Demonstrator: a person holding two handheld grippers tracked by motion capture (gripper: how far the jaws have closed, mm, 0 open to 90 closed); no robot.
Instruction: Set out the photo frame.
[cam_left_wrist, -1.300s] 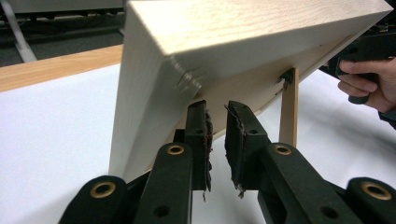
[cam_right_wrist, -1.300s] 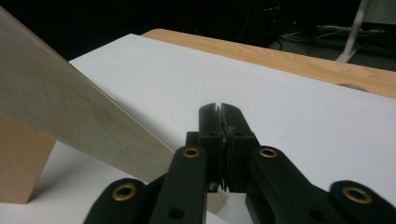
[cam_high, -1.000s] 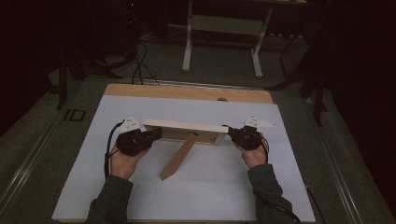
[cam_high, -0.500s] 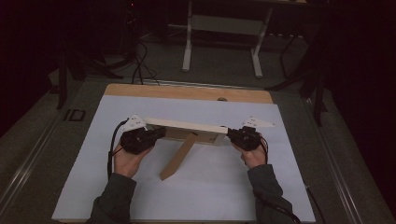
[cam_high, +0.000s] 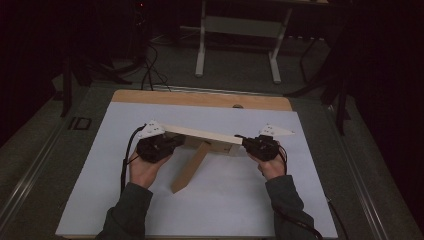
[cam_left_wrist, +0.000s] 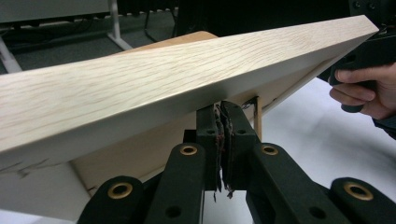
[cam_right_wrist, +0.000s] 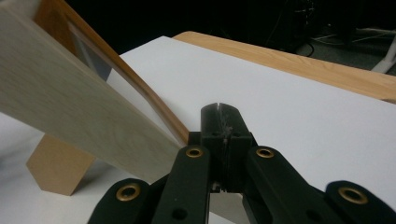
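**Wooden frame held between two grippers at the centre of the table**

The table (cam_high: 100, 200), covered by a white sheet with a bare wooden strip along its far edge, occupies the middle and lower part of the high view. A pale wooden frame (cam_high: 202, 134) stands near the centre of that view, its long top edge running from the left gripper down slightly toward the right gripper. A wooden support leg (cam_high: 191, 167) slants from the frame's middle toward the lower centre of the frame and rests on the white sheet.

In the left gripper view, the frame's broad grained face (cam_left_wrist: 163, 79) spans the picture from lower left to upper right, tilted. In the right gripper view, the frame (cam_right_wrist: 70, 107) fills the upper left, with the leg's end (cam_right_wrist: 58, 170) at lower left on the sheet.

The left gripper (cam_high: 172, 142) sits at the frame's left end; its jaws are pressed together beneath the frame's lower edge, with nothing visible between them. The right gripper (cam_high: 246, 142) sits at the frame's right end; its jaws are likewise clenched together, just beside the frame's corner. Whether either gripper touches the frame cannot be told
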